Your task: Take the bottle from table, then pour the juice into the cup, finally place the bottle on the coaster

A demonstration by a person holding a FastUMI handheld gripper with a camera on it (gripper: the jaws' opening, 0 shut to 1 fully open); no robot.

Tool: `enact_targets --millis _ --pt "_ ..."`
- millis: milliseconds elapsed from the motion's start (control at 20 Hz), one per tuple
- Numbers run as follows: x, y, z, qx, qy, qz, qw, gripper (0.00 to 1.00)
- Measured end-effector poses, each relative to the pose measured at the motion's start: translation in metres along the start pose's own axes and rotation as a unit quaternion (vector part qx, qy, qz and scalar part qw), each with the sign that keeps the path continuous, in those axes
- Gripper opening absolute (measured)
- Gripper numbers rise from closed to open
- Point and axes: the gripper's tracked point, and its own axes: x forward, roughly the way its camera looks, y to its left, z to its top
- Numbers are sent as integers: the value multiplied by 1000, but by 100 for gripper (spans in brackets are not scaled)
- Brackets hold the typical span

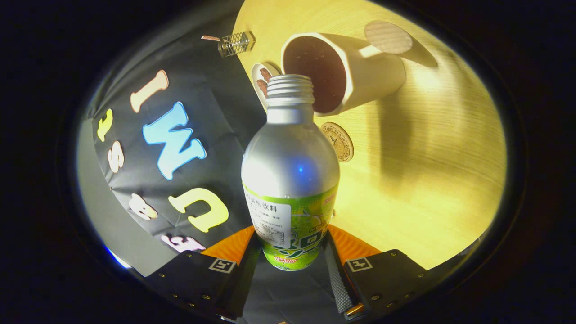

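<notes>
Gripped the bottle (pixel 290 180) low on its body, gripper (pixel 291 252) closed to the bottle's width, one finger pressed against each side of the label. Held it tilted, open threaded neck aimed toward the cup (pixel 342 72), mouth just short of the cup's rim. No cap on the neck.

Left to right beyond the fingers: found one small wire-mesh object (pixel 234 43) at the edge of the table (pixel 427 180), hard to identify; then one round item (pixel 262 81) with brown marks, partly hidden behind the bottle neck; then the one cup, seen into its dark interior, contents not discernible, handle with a round end (pixel 388 37) projecting away; then one round coaster (pixel 339 141) just beside the bottle's shoulder, its near edge covered by the bottle.

Counted: one bottle, one cup, one coaster, two fingers. Could not see the bottle's base, cut off between the fingers. Could not tell whether any juice was flowing.
</notes>
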Motion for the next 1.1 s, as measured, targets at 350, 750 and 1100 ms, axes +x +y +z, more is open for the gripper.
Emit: enact_targets --millis 350,750,1100 --pt "9 -32 10 -124 -27 -49 991 74" --pt "17 -64 16 -273 -57 -106 954 74" --pt "15 -82 26 -390 -79 -145 906 74"
